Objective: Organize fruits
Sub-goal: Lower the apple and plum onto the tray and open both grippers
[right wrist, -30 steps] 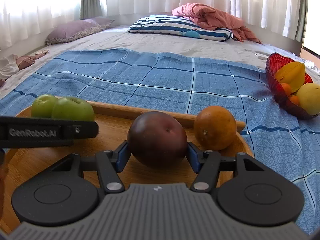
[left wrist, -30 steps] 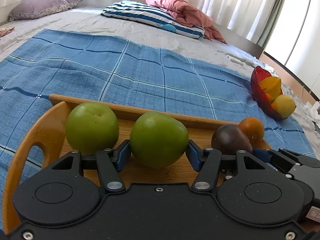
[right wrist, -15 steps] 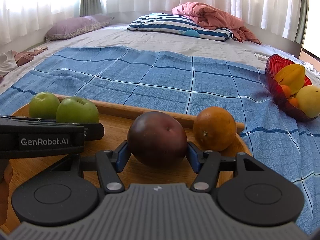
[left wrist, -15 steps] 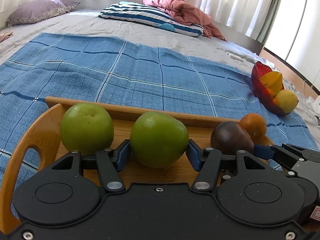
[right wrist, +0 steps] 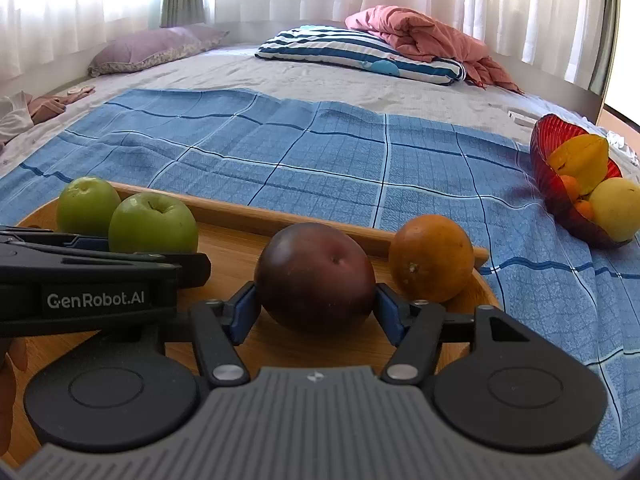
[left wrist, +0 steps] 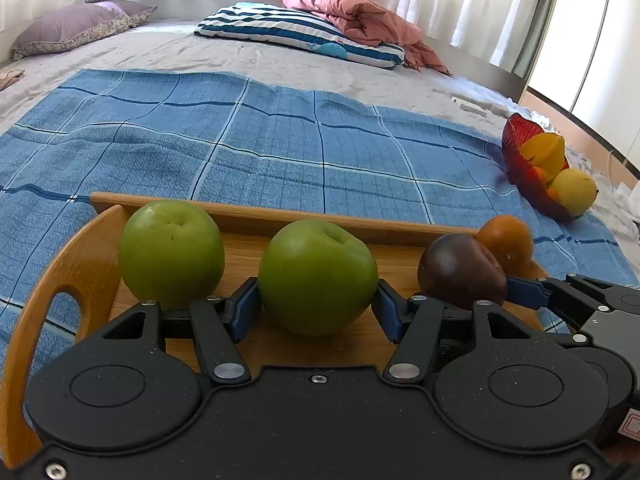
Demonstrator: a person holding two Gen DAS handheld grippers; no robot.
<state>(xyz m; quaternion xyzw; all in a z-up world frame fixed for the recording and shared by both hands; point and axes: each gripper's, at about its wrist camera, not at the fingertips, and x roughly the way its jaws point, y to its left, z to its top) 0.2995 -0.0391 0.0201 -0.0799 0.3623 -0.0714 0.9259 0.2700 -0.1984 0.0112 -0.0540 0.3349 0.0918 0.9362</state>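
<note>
A wooden tray (left wrist: 360,220) sits at the near edge of a blue checked blanket (left wrist: 280,148) spread over a bed, its raised back rail running across the view and a curved handle wall rising at 9 o'clock; beyond the rail the blanket lies open toward 12 o'clock, up to a striped pillow (left wrist: 296,36). At 2 o'clock, well apart from the tray, a red bowl (right wrist: 560,188) rests on the blanket edge holding yellow and orange fruit. The left gripper (left wrist: 316,310) lies low and level over the tray floor, its 2 blue pads pressed to either side of a green apple (left wrist: 318,276), clenched on it; a second green apple (left wrist: 171,254) sits just beside at 10 o'clock, near the handle. The right gripper (right wrist: 316,312) is likewise low and level, its pads clamped on a dark purple fruit (right wrist: 316,276) dead ahead at 12 o'clock. An orange (right wrist: 431,258) sits just beside that fruit at 1 o'clock, against the tray's far right corner. In the right wrist view the left gripper's black body crosses at 9 o'clock, close alongside.
</note>
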